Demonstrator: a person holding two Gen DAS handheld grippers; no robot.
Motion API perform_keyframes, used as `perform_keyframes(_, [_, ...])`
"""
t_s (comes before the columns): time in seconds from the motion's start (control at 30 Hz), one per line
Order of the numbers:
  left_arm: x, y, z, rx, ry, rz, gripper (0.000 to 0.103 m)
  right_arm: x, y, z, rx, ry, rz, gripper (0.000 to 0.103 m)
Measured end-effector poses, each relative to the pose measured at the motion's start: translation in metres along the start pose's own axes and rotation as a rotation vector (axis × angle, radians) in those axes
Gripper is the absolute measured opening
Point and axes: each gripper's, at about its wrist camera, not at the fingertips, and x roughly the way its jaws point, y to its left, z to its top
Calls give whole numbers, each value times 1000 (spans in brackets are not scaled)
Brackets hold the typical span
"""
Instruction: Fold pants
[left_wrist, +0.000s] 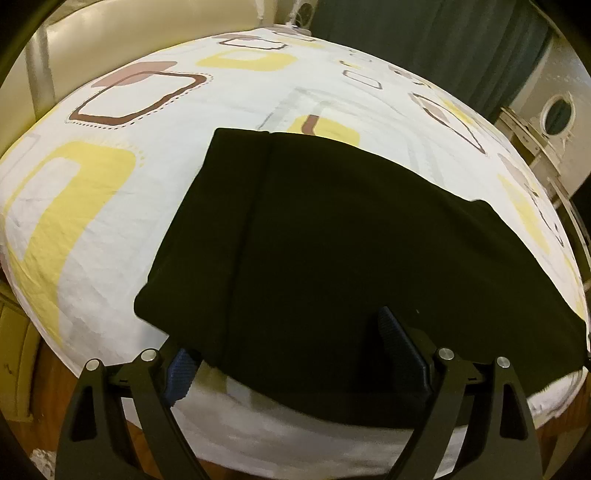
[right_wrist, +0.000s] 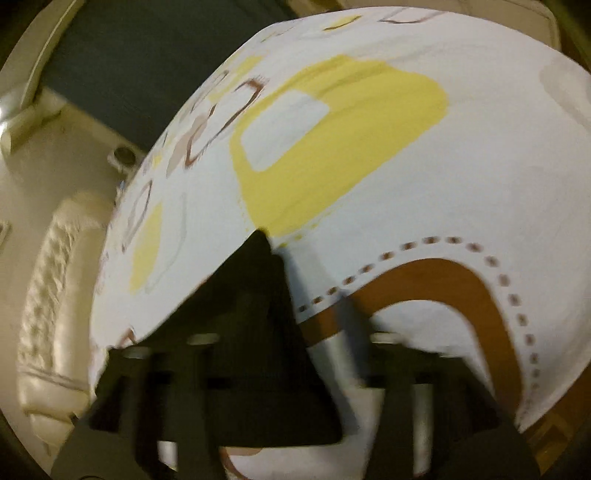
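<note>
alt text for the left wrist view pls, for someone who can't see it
Black pants, folded into a flat block, lie on a bed sheet printed with yellow and brown squares. The left gripper is open at the pants' near edge, its blue-padded fingers spread wide.

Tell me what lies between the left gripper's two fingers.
In the left wrist view, the near edge of the black pants lies between the open left gripper fingers, on the patterned bedsheet.
</note>
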Motion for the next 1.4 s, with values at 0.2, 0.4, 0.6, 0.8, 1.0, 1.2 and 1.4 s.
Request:
perform_keyframes(0.2, [-17, 2, -7, -33, 14, -55, 88, 12, -9, -13, 73, 130, 159, 67])
perform_keyframes(0.4, [-27, 6, -4, -55, 1, -47, 88, 26, 21, -23, -19, 206, 111, 46])
perform_keyframes(0.6, [-41, 11, -2, -67, 2, 17, 88, 19, 47, -34, -86, 199, 15, 18])
perform_keyframes(0.8, [-56, 13, 0, -41, -52, 76, 88, -26, 90, -35, -129, 97, 65, 17])
perform_keyframes(1.0, [-60, 13, 5, -51, -70, 72, 88, -57, 168, -40, -215, 75, 149, 17])
perform_keyframes(1.2, [-65, 9, 6, -59, -91, 57, 88, -63, 264, -64, -351, 72, 200, 17])
perform_keyframes(1.4, [-70, 0, 3, -1, -118, 66, 88, -38, 339, -108, -481, 96, 187, 17])
